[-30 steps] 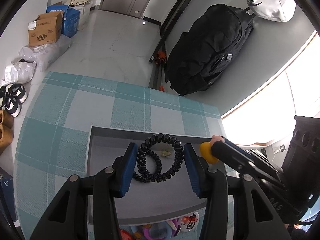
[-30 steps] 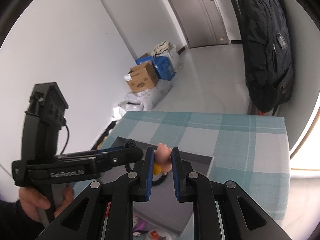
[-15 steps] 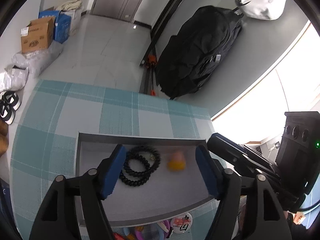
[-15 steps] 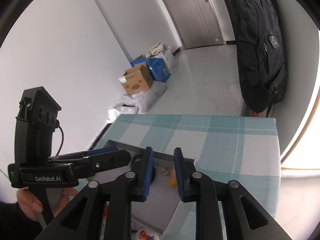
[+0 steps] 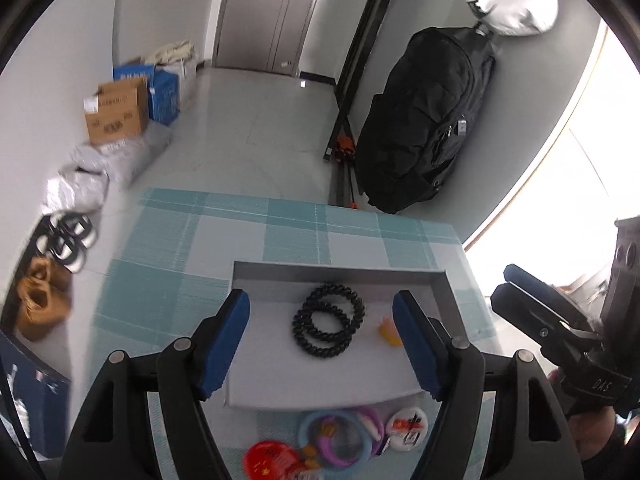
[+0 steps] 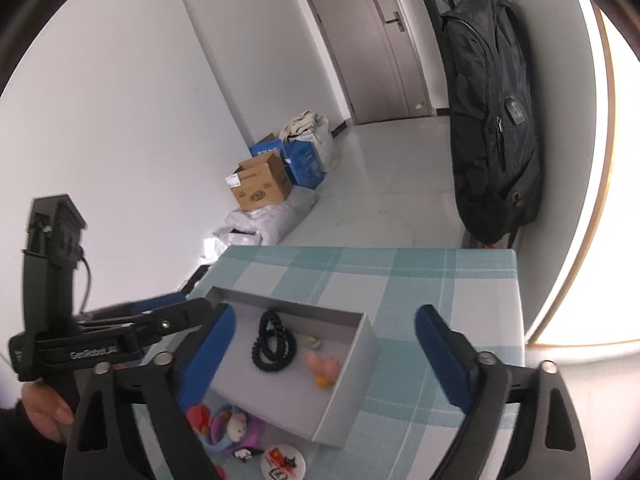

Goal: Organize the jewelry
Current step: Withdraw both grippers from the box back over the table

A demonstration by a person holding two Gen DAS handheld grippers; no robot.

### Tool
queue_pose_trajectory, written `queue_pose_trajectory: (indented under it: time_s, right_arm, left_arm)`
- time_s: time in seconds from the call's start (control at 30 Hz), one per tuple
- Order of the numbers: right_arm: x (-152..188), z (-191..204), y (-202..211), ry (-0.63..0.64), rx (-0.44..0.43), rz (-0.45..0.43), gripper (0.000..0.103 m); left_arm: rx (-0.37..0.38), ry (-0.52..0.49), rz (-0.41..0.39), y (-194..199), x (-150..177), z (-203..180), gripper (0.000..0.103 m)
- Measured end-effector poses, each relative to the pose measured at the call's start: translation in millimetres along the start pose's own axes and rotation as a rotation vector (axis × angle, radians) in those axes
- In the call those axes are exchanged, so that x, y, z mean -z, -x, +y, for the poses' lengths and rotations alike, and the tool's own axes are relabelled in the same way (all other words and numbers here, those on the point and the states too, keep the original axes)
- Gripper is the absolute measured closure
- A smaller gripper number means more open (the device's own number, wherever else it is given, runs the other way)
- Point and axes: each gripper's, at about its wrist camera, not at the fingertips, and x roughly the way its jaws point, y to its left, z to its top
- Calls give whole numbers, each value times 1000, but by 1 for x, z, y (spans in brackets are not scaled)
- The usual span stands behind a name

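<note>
A shallow grey box (image 5: pixel 340 270) (image 6: pixel 362 364) sits on the teal checked tablecloth. Inside lie a black coiled hair tie (image 5: pixel 328 320) (image 6: pixel 272 340), a small pink and yellow charm (image 5: pixel 390 330) (image 6: pixel 324 368) and a tiny pale piece (image 6: pixel 311 342). My left gripper (image 5: pixel 322 344) is open and empty above the box's near side. My right gripper (image 6: pixel 324 348) is open and empty, raised above the box; it also shows at the right in the left wrist view (image 5: pixel 532 304).
A heap of coloured trinkets, rings and badges (image 5: pixel 340 444) (image 6: pixel 236 436) lies just in front of the box. The table's right edge (image 6: pixel 518 320) is near. A black backpack (image 5: pixel 424 120), cardboard boxes (image 5: pixel 116 114) and shoes (image 5: pixel 64 240) are on the floor beyond.
My right gripper let go of the pink and yellow charm into the box, opened wide and drew back. My left gripper opened wider and lifted away from the hair tie.
</note>
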Motion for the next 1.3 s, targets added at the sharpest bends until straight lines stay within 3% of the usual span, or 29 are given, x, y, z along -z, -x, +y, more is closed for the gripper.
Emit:
queue_pose_trajectory:
  time_s: [0.17, 0.47, 0.67, 1.0, 1.17, 1.3]
  right_arm:
    - [11, 12, 6, 46, 13, -4, 0]
    - [28, 25, 26, 89, 56, -11, 0]
    - [39, 30, 33, 91, 60, 1, 0]
    - [58, 36, 45, 90, 81, 13, 0]
    - [65, 36, 47, 97, 107, 25, 0]
    - [70, 32, 49, 84, 133, 33, 0]
  left_arm:
    - [-71, -19, -37, 17, 9, -5, 33]
    - [-116, -68, -83, 40, 31, -18, 32]
    - [-128, -77, -68, 47, 50, -20, 22]
    - [-130, -66, 4, 44, 78, -18, 21]
    - [-132, -74, 74, 38, 91, -20, 21]
    - [-90, -61, 140, 29, 103, -20, 21]
